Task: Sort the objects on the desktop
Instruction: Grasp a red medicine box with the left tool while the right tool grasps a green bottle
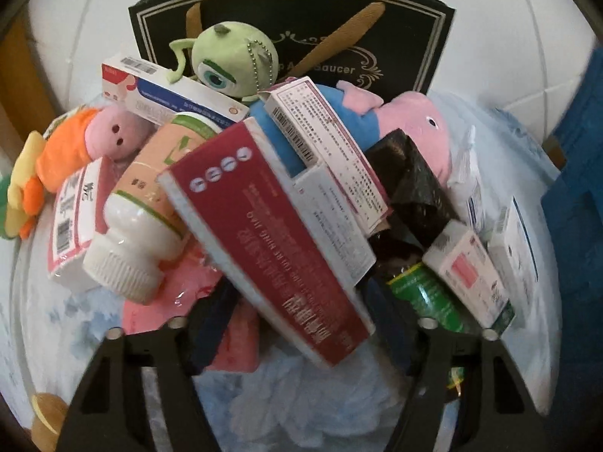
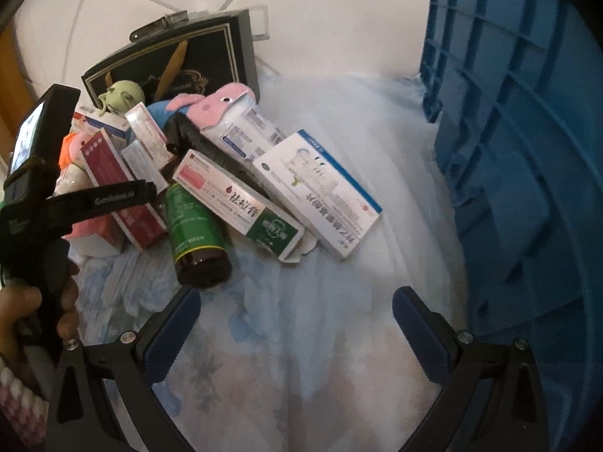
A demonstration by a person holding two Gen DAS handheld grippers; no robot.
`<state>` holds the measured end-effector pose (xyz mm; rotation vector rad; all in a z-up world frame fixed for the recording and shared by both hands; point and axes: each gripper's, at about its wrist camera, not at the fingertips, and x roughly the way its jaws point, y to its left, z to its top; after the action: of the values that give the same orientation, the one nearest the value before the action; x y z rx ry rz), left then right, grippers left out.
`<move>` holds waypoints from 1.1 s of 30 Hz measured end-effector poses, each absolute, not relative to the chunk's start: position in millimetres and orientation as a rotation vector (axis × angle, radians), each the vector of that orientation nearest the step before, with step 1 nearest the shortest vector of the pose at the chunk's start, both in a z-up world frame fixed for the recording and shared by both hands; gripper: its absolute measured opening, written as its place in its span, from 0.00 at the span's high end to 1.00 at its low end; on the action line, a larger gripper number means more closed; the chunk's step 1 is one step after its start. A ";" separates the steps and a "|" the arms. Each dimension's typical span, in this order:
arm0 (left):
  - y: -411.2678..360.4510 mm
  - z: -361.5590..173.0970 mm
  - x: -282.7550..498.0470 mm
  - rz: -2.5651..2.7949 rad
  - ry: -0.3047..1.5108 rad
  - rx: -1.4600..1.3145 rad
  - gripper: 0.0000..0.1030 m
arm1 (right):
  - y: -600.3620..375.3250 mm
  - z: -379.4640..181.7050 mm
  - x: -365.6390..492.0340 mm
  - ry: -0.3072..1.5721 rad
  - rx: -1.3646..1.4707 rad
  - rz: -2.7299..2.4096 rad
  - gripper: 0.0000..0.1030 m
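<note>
Reading "Saucer" on black box (image 1: 395, 37) — red carton (image 1: 271, 241) blurred.

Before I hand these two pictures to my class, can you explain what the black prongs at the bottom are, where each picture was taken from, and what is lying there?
No robot here: a person holds a hand-held gripper in each hand, and a camera on each looks forward along its two fingers. The black prongs are those fingers. One picture is from the left hand-held gripper, close over a pile: a red box, a white bottle, a green one-eyed toy and a pink pig toy. The other is from the right hand-held gripper, further back, showing a green bottle, a blue-edged box and a blue crate. All lies on a pale blue cloth. Both grippers are open and hold nothing.
</note>
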<state>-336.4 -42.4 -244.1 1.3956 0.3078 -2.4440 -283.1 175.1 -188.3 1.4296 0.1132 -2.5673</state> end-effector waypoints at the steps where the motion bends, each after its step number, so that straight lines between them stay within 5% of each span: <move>1: -43.3 -243.5 -331.6 -2.458 0.298 1.407 0.49 | 173.0 -190.0 -285.8 0.105 1.433 -2.559 0.00; 5: -48.1 -240.4 -304.7 -2.518 0.276 1.460 0.67 | 158.2 -197.5 -297.1 0.046 1.442 -2.493 0.00; 11: -58.1 -238.3 -298.8 -2.567 0.409 1.438 0.67 | 129.3 -214.4 -323.8 -0.042 1.463 -2.362 0.00; 16: -55.2 -252.3 -326.8 -2.539 0.573 1.486 0.49 | 122.3 -226.6 -335.8 -0.028 1.503 -2.350 0.11; 23: -48.7 -267.0 -335.6 -2.534 0.497 1.504 0.49 | 119.4 -239.4 -344.8 -0.006 1.509 -2.329 0.14; 24: -47.8 -266.3 -332.4 -2.536 0.475 1.515 0.49 | 117.2 -239.0 -344.3 0.014 1.499 -2.331 0.22; 25: -46.9 -265.3 -328.2 -2.531 0.454 1.533 0.49 | 115.3 -238.4 -343.1 0.025 1.490 -2.326 0.40; 33: -37.1 -263.1 -274.9 -2.424 0.382 1.830 0.49 | 108.6 -230.2 -304.0 0.128 1.584 -2.250 0.48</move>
<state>-274.9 -37.1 -263.1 1.8302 0.3815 -2.4244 -304.0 108.6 -230.2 1.5836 0.1276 -2.2503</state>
